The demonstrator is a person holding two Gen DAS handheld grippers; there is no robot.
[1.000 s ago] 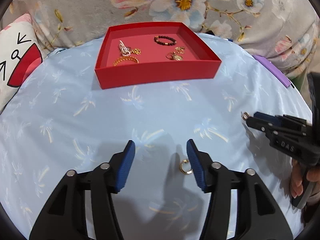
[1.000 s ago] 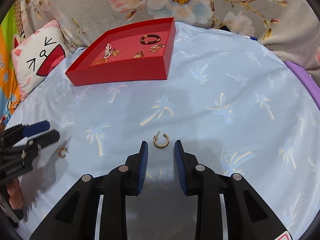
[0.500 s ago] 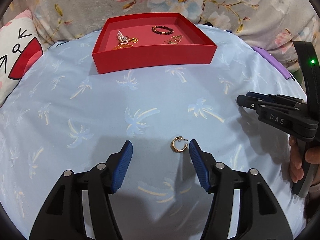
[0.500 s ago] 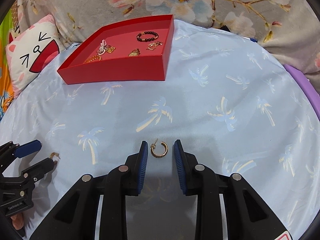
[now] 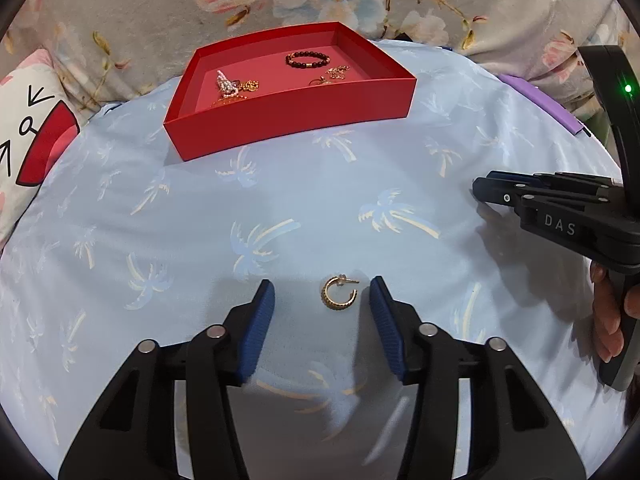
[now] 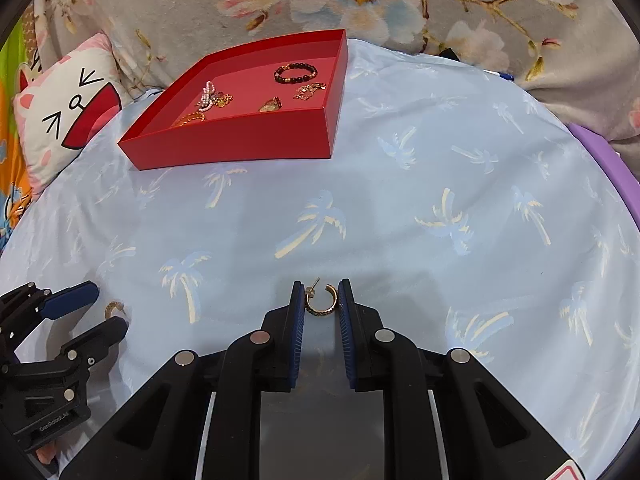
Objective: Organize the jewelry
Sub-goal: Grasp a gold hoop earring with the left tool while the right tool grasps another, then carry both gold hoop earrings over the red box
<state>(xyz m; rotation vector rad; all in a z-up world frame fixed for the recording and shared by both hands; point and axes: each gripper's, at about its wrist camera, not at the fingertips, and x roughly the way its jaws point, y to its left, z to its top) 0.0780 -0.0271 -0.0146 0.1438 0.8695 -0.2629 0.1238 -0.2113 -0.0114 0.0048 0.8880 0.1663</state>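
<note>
On blue palm-print sheet (image 6: 460, 160), red tray (image 6: 248, 144) far off. Both jaws closing — right gripper (image 6: 321, 300) nearly pinching hoop earring (image 6: 321, 304), left gripper (image 5: 322, 306) wide around second hoop (image 5: 339, 298). Risk: thin hoops skid on soft cloth, or pads snag fabric.

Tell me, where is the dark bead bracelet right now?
The dark bead bracelet lies inside the red tray, near its far right corner in the right wrist view, just behind a small gold piece.
</note>
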